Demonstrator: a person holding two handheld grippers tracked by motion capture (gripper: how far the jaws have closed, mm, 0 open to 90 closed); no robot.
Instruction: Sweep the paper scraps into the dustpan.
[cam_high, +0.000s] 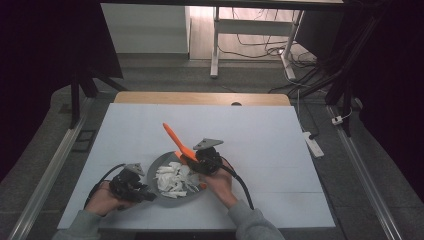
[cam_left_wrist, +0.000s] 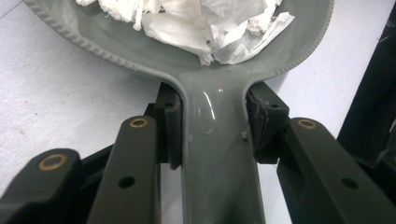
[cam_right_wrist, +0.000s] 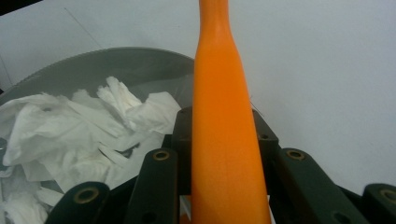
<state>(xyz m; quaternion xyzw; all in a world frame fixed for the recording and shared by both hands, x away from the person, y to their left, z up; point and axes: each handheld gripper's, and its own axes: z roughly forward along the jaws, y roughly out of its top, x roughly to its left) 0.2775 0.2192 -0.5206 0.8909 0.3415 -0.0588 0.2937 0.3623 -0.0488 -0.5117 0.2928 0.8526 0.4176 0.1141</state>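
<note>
A grey dustpan (cam_high: 164, 161) lies on the white table, and torn white paper scraps (cam_high: 175, 181) are heaped in it. My left gripper (cam_high: 144, 194) is shut on the dustpan's handle (cam_left_wrist: 217, 158), one pad at each side; the scraps (cam_left_wrist: 196, 23) lie just beyond in the pan (cam_left_wrist: 116, 44). My right gripper (cam_high: 202, 161) is shut on an orange brush handle (cam_high: 174, 136) that slants up and to the left over the pan's far edge. In the right gripper view the orange handle (cam_right_wrist: 222, 116) runs straight up between the jaws, with the scraps (cam_right_wrist: 79, 135) and the pan rim (cam_right_wrist: 126, 58) to its left.
The white table sheet (cam_high: 260, 130) is bare behind and to the right of the pan. Off the table's right edge a white power strip (cam_high: 314, 144) lies on the floor. A desk frame (cam_high: 216, 45) and cables stand beyond the far edge.
</note>
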